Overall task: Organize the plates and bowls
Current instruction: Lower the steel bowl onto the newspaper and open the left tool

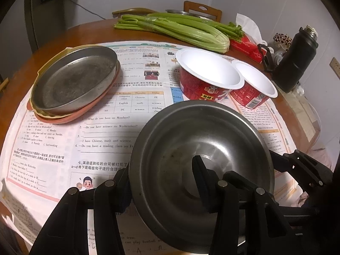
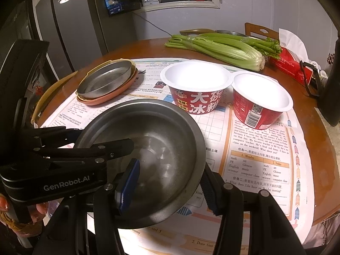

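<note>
A steel bowl (image 1: pixel 191 148) (image 2: pixel 161 140) sits low and central in both wrist views, over the printed paper. My left gripper (image 1: pixel 161 170) is shut on the bowl's wall, with one finger inside and one outside. It enters the right wrist view from the left, as the left gripper (image 2: pixel 95 140). My right gripper (image 2: pixel 169 171) is shut on the opposite wall in the same way, and it appears as the right gripper (image 1: pixel 301 165) at the bowl's right. Beyond stand two red paper bowls (image 1: pixel 209 72) (image 2: pixel 262 91), white inside. A steel plate (image 1: pixel 74 80) (image 2: pixel 106 80) lies on stacked yellow and orange plates.
Printed paper sheets (image 1: pixel 102 131) cover the round wooden table (image 2: pixel 327 148). At the back lie a celery bunch (image 1: pixel 180 29) and a red tissue box (image 2: pixel 291 63). A black flask (image 1: pixel 297 61) stands at the right. A chair back (image 1: pixel 201 8) and a grey fridge (image 2: pixel 70 27) are behind.
</note>
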The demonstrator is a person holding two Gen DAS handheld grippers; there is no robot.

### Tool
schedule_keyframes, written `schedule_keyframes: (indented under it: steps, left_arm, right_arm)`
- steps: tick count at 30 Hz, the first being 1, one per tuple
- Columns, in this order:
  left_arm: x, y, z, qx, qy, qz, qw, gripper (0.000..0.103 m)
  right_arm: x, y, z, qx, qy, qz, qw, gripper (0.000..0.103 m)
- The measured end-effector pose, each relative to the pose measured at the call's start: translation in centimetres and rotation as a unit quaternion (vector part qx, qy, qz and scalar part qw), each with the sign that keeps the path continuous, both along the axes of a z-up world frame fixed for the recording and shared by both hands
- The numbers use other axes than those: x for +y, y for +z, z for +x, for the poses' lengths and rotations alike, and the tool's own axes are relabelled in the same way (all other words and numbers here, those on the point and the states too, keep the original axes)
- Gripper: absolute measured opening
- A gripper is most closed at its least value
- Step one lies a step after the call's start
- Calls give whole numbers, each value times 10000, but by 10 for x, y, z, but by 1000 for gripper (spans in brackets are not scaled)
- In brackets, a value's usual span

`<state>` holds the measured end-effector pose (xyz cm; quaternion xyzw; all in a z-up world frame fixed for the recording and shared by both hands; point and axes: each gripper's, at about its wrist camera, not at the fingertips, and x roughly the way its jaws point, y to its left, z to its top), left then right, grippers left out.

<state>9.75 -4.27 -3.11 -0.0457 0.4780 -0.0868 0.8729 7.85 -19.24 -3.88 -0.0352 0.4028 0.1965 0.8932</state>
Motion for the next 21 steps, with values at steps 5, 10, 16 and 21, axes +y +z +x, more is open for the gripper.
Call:
schedule_keyframes:
  steps: [5, 10, 16, 21]
  left_arm:
    - [1, 8, -3, -107, 63, 35, 9999, 52]
    - [0, 15, -6, -205, 85, 92, 9997, 52]
    - [3, 23, -10, -326, 121, 109, 9993, 52]
    - [3, 30, -13, -449, 186, 183, 9987, 52]
  right_arm:
    - [-6, 4, 1, -35, -43, 101, 9999, 56]
    - [-11, 11, -2, -139, -71, 167, 9997, 56]
    - [-16, 21, -6, -262, -82, 269, 9993, 56]
    - [-20, 30, -10, -380, -102, 361, 9986, 56]
